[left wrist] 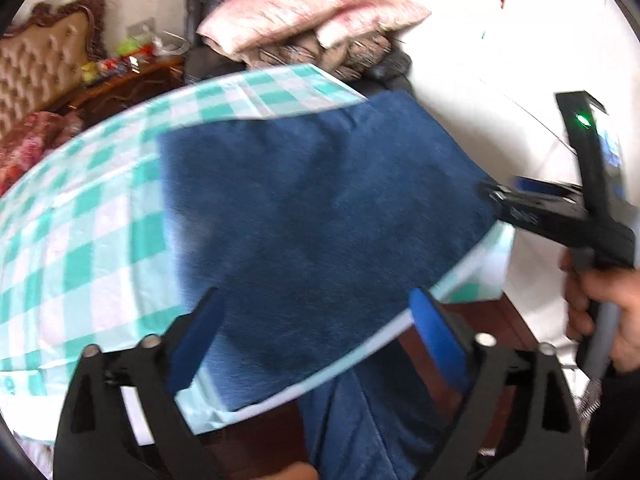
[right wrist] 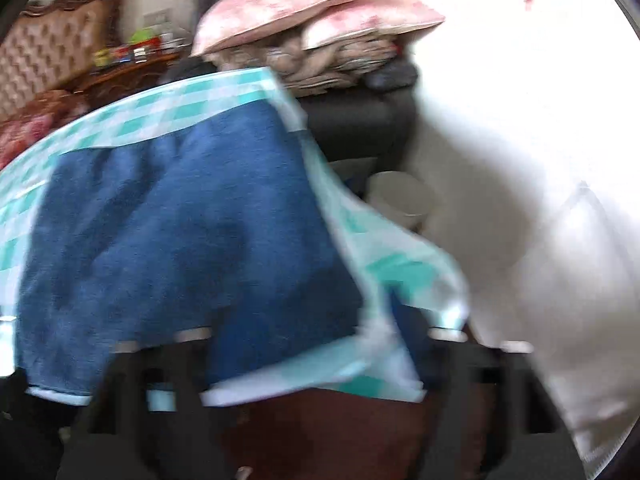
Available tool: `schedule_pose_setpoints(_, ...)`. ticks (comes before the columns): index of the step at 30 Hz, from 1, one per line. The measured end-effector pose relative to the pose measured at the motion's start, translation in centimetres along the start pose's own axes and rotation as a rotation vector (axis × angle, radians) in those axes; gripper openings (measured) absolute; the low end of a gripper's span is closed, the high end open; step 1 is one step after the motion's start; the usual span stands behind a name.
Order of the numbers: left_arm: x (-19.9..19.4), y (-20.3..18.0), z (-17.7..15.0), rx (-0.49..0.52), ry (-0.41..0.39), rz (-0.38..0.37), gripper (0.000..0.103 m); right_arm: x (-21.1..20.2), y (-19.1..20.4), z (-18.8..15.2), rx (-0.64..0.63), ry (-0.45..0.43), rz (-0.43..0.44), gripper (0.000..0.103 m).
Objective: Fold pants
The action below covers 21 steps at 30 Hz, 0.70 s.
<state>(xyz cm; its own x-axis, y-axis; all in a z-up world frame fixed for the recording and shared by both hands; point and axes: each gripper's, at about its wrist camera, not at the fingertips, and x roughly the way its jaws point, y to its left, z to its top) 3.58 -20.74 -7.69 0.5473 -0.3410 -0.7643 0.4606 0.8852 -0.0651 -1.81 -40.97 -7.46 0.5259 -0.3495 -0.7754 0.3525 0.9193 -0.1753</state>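
Dark blue pants (left wrist: 320,208) lie folded flat on a table with a green-and-white checked cloth (left wrist: 80,240). Part of the fabric hangs over the near edge (left wrist: 360,420). My left gripper (left wrist: 316,332) hovers over the near edge of the pants, its blue-padded fingers (left wrist: 196,344) far apart with nothing pressed between them. My right gripper (left wrist: 500,196) is at the right edge of the pants, held by a hand (left wrist: 600,304). The right wrist view is blurred. There the pants (right wrist: 180,240) fill the left and the right gripper (right wrist: 316,360) has its fingers apart, not clamped on cloth.
Pink pillows (left wrist: 312,12) sit stacked on a dark chair behind the table. A wooden cabinet with small clutter (left wrist: 128,72) and a tufted headboard (left wrist: 44,60) stand at the back left. A pale bucket (right wrist: 400,196) is on the floor right of the table.
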Motion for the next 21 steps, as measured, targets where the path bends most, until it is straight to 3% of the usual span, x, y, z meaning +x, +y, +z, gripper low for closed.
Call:
schedule_pose_setpoints(11,-3.8,0.1,1.3,-0.073,-0.080,0.019,0.101,-6.3,-0.9,-1.4,0.012,-0.065,0.026,0.078)
schedule_pose_setpoints(21,-5.2,-0.3,1.4,-0.067,-0.108,0.026,0.101,-7.8,-0.9,-1.3,0.024,-0.084,0.035,0.078)
